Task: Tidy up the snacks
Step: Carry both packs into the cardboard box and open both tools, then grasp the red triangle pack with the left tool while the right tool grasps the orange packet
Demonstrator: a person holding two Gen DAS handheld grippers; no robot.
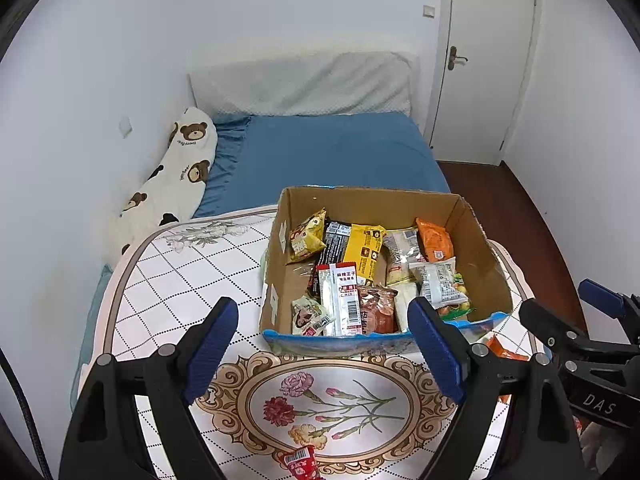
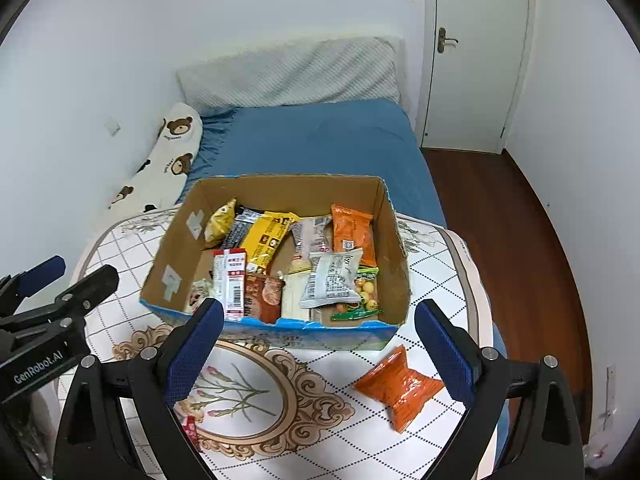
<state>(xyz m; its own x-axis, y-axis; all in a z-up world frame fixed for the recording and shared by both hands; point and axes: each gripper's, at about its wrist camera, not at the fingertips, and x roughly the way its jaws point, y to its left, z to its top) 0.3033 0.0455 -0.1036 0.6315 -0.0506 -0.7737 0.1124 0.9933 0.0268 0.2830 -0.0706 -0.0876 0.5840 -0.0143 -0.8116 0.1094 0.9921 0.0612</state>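
Snacks filled the cardboard box (image 1: 480, 256) ahead of the left tool (image 1: 324, 354), its jaws apart and empty. From the right tool (image 2: 320, 354), likewise apart, an orange packet (image 2: 398, 388) lay nearest on the bench (image 2: 344, 440), skewed diagonally.

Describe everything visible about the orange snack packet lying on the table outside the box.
The orange snack packet is a small, shiny, crinkled foil-like pouch, pinched in the middle with both ends flared, bearing fine pale print too small to read. It looks sealed. It lies flat and skewed on the patterned tablecloth, just in front of the cardboard box near its right corner, apart from it. Nothing grips it: it sits between the right gripper's open fingers, untouched.
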